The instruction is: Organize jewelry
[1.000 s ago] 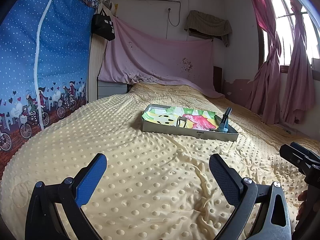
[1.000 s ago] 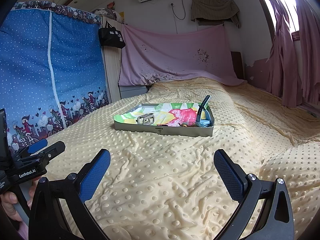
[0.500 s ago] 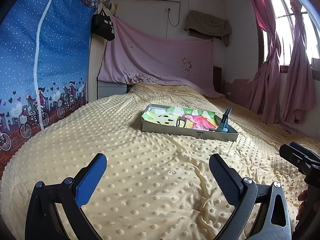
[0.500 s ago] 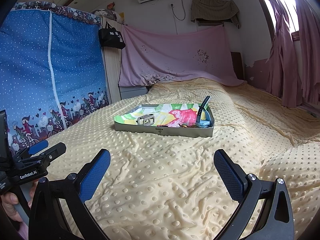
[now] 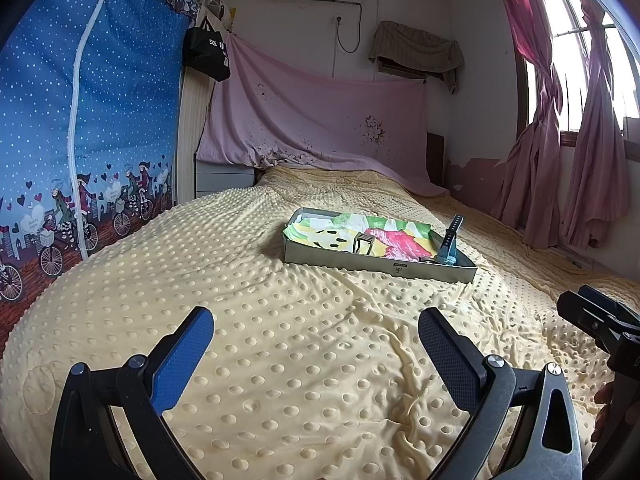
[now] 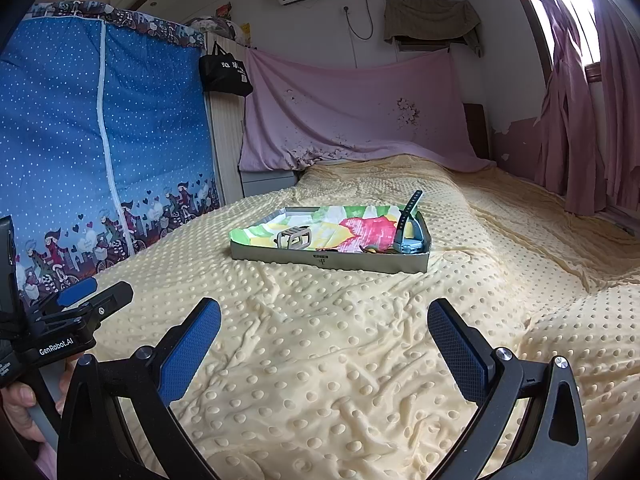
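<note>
Jewelry sits well ahead of both our tools, gathered in one tray. Our left tool [image 5: 314, 346] hangs over the bed with its blue-padded fingers wide apart and empty; our right tool [image 6: 324, 336] does the same. Beyond them stretches the pale yellow dotted bedspread [image 6: 340, 360], and on it the shallow grey rectangular tray [image 6: 332, 261] lined with a bright patterned cloth. Inside lie a grey band-like piece [image 6: 294, 237] toward the left, a blue-grey watch with its dark strap standing up [image 6: 406, 232] at the right end, and some small dark bits beside it (too small to name). We judge this fits either sorting about to happen or pieces already put away, so the pictures settle no next move.
</note>
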Motion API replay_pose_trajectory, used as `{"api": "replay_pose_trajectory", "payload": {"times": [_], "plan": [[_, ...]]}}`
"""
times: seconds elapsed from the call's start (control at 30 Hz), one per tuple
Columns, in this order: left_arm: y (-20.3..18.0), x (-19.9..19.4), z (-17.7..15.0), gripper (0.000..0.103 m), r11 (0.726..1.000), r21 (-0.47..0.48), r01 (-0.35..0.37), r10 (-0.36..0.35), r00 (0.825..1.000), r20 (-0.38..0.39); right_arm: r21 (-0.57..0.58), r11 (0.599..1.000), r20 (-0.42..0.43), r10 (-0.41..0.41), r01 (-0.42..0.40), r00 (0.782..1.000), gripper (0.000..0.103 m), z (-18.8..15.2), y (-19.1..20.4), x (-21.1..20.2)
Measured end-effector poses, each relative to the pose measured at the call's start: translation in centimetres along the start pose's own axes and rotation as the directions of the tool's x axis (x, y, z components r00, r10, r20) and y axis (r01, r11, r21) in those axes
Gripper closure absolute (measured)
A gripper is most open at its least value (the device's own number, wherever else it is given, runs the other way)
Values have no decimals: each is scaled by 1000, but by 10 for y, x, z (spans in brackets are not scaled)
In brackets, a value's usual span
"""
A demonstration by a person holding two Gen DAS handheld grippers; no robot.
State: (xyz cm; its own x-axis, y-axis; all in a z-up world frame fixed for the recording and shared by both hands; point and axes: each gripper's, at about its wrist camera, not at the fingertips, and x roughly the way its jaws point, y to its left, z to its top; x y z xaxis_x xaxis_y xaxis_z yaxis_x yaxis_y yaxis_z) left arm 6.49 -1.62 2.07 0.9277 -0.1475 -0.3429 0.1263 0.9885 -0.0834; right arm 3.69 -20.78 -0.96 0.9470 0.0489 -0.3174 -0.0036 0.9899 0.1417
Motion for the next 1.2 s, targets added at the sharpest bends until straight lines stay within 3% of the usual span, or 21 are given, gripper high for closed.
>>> {"api": "replay_pose_trajectory", "payload": {"times": [1.2], "plan": [[0, 0, -1, 0, 1000, -4, -12, 12, 1000, -6, 0, 1000, 0, -1, 1, 1000, 1, 0, 0, 0]]}}
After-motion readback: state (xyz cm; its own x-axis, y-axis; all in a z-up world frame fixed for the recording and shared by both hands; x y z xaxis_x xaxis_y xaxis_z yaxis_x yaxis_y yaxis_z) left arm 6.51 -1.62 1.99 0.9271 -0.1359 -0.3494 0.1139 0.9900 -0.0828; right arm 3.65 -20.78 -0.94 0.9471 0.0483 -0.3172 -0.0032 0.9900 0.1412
